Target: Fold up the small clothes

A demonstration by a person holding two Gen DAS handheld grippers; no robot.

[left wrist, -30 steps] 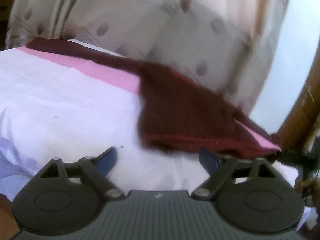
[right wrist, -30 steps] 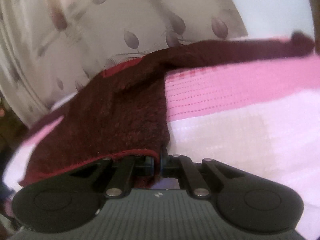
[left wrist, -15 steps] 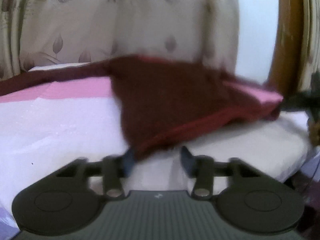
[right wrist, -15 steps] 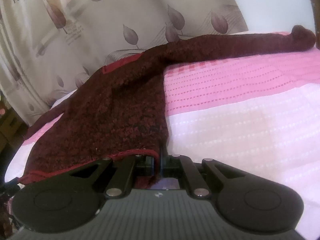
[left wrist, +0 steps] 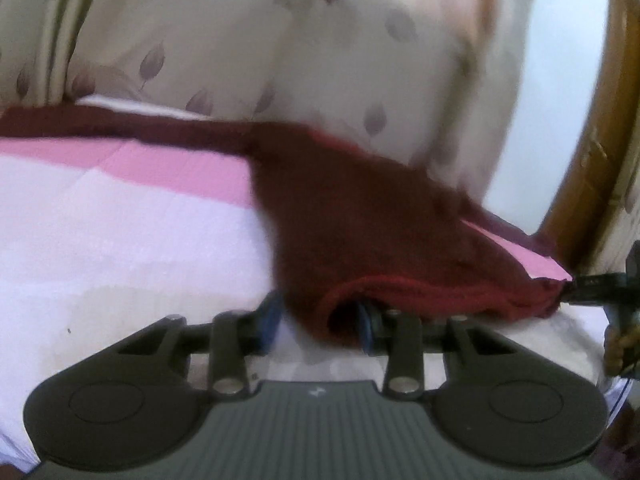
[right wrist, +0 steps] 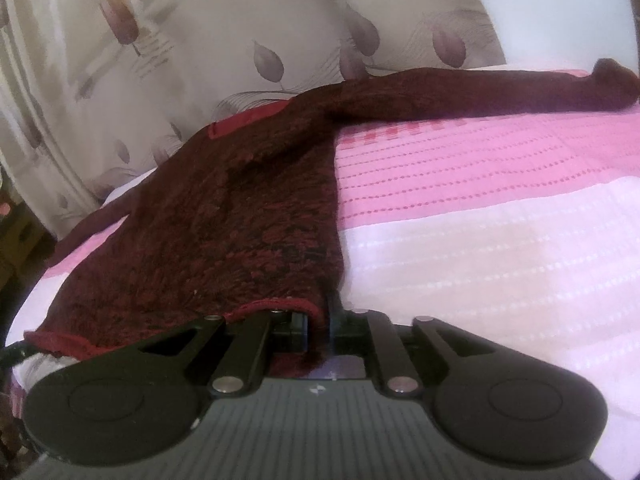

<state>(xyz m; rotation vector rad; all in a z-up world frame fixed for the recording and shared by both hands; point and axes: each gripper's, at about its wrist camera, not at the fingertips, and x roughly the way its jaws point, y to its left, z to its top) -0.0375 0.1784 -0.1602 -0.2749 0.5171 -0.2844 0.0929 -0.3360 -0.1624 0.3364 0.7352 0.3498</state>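
Observation:
A dark maroon fuzzy sweater [left wrist: 380, 232] lies flat on the bed, one sleeve [right wrist: 500, 88] stretched out along the far edge. My left gripper [left wrist: 320, 324] is at the near left corner of the hem. Its jaws are closing, and the bunched corner fills the gap between the blue pads [left wrist: 270, 320]. My right gripper [right wrist: 319, 320] sits at the other hem corner. Its jaws are opening a little, and the sweater [right wrist: 224, 232] still fills the narrow gap. In the left wrist view the right gripper's black tip [left wrist: 592, 284] shows at the right edge.
The bed cover [right wrist: 500, 260] is pale lilac with a pink band at the far side. A leaf-patterned curtain [left wrist: 320, 60] hangs just behind the bed. A wooden post [left wrist: 592, 120] stands at the right, and a hand [left wrist: 618, 344] shows below the right gripper's tip.
My left gripper moved in to the hem's corner, and its jaws went from wide apart to close around the fabric. The right gripper stayed put and its jaws parted slightly.

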